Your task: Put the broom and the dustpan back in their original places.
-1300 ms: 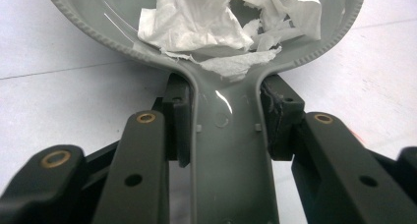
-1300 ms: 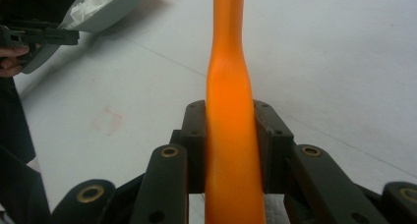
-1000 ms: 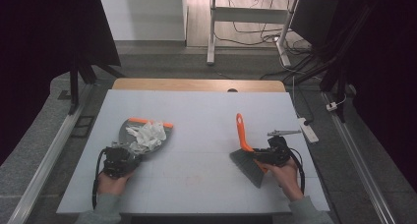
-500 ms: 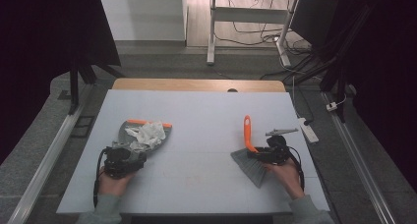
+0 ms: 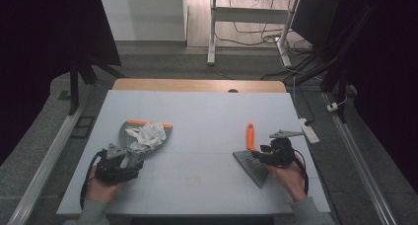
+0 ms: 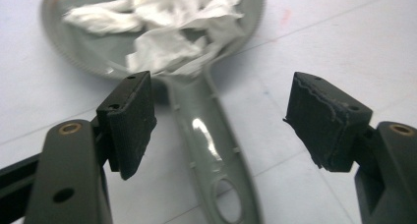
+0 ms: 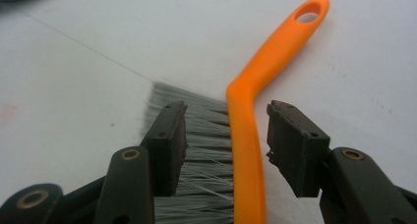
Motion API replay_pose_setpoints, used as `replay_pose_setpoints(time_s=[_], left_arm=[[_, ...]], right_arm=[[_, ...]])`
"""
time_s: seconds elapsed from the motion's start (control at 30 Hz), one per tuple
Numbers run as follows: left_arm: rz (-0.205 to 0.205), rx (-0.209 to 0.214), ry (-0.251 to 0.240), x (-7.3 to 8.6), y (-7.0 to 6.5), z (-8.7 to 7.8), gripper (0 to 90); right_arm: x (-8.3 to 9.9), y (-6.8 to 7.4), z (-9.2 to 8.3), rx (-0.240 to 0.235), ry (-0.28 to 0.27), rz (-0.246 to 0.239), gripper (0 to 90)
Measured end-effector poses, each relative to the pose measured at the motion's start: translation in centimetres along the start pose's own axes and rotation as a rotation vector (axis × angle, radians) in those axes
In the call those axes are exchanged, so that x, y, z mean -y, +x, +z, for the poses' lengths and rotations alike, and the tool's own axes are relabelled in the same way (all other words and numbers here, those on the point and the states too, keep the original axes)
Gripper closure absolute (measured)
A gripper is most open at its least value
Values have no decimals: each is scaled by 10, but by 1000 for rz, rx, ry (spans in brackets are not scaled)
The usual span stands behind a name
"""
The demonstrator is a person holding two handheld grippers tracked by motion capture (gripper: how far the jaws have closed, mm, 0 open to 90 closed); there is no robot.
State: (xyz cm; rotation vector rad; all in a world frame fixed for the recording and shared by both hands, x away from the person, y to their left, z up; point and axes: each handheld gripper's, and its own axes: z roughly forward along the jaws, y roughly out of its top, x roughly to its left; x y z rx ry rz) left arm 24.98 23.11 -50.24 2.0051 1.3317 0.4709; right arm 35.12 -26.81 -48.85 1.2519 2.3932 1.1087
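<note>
With the crumpled white paper already heaped in the grey dustpan at the left of the table, the sweeping looks finished to me. My left gripper stands open, jaws either side of the dustpan's handle without touching it. My right gripper is open too, straddling the orange-handled brush, which lies flat on the table at the right, bristles toward me. No scraps show on the bare surface; what is left, I judge, is tipping the pan out somewhere.
</note>
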Motion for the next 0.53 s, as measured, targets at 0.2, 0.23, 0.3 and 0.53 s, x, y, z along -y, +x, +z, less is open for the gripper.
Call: replay_pose_setpoints(time_s=[0.2, 0.23, 0.3, 0.53], left_arm=[[22, 65, -16, -1, 7, 2, 284], [24, 70, -17, -1, 8, 2, 285], [26, 80, -21, -1, 10, 3, 285], [43, 122, -36, 0, 14, 1, 286]], right_arm=[[7, 6, -11, -51, -72, -68, 495], [9, 7, -13, -49, -80, -81, 495], [12, 8, -16, -43, -91, -104, 496], [21, 5, -24, -43, -115, -132, 497]])
